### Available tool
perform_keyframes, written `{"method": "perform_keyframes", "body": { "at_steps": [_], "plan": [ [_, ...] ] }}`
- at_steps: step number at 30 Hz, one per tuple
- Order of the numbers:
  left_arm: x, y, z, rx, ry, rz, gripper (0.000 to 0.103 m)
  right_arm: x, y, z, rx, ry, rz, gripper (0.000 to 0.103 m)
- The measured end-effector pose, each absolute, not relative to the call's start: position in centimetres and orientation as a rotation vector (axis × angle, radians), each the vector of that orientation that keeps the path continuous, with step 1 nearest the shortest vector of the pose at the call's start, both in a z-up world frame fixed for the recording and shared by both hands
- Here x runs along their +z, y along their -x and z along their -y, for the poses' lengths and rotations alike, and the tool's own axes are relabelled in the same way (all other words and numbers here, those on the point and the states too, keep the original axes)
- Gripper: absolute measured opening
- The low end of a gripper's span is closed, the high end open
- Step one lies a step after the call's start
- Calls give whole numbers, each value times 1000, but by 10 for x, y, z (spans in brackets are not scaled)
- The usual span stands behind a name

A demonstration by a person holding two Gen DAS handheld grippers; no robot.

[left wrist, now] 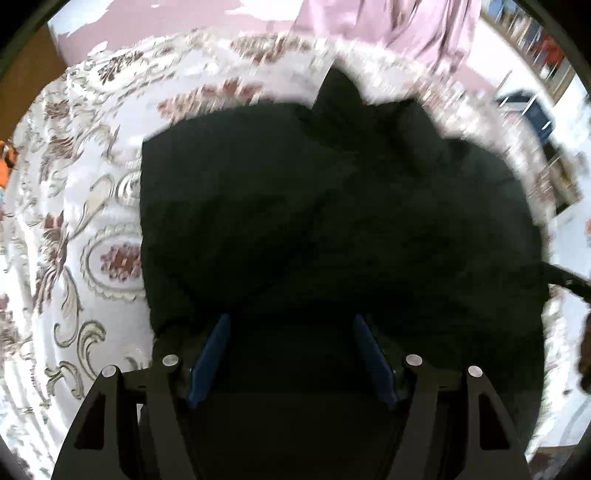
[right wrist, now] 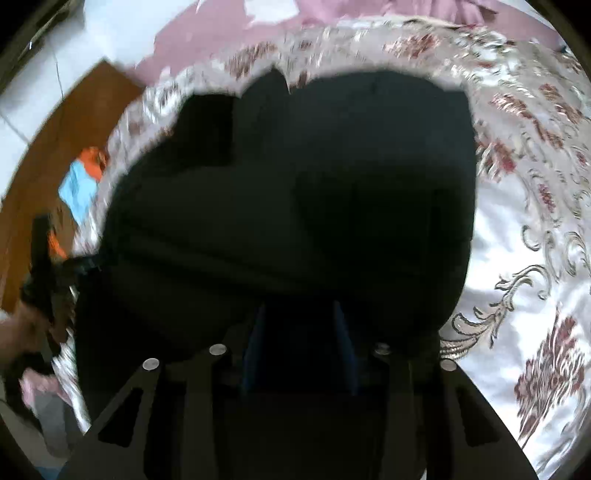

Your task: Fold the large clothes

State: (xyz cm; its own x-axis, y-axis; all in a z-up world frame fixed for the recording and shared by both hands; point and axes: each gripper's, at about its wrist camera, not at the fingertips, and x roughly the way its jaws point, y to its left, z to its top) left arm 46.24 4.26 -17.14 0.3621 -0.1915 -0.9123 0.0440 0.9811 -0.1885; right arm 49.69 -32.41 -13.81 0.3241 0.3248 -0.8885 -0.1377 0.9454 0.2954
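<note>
Item: black garment [left wrist: 325, 221], bulky, lying bunched on the patterned bedspread [left wrist: 74, 229] near the bed's near edge. You will likely find it soft, limp and fairly heavy; take it at a hem or corner, not the mounded middle.

Left gripper [left wrist: 291, 343]: blue fingers [left wrist: 212, 350] spread apart over the cloth, gripping nothing.

Right gripper [right wrist: 299, 339]: fingers parted likewise, empty.

Surroundings: pink sheet [left wrist: 388, 22] beyond the far edge; wooden floor [right wrist: 55, 147] beside the bed.
</note>
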Motion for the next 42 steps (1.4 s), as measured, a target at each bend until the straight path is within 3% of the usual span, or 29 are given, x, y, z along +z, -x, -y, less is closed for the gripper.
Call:
{"method": "perform_keyframes", "body": {
  "at_steps": [4,15,23,24,26,31,35,38,42],
  "plan": [
    [-145,-503,-45,-183,217,-1144,67,-101,-519,308,369,-210,-1120,57],
    [-139,-688,-24,-151,260,-1188,67,-116,-706,257,277,-290,-1226,58],
    [-178,-732,-3,-143,302,-1315,67,-163,-796,231,174,-289,-1373,57],
    [-181,-733,-1,-135,294,-1326,67,-173,-798,225,149,-237,-1419,54],
    [-186,-732,2,-133,279,-1330,67,-181,-797,221,162,-206,-1436,9],
    [-189,-729,-6,-111,245,-1332,66,-158,-772,212,303,-155,-1336,7],
    [-177,-721,-16,-165,287,-1294,21,-128,-741,222,373,-181,-1252,6],
    [-154,-700,-20,-208,306,-1233,13,-108,-715,233,398,-189,-1195,6],
    [-108,-642,-24,-263,306,-1082,10,-79,-675,256,397,-219,-1124,6]
  ]
}}
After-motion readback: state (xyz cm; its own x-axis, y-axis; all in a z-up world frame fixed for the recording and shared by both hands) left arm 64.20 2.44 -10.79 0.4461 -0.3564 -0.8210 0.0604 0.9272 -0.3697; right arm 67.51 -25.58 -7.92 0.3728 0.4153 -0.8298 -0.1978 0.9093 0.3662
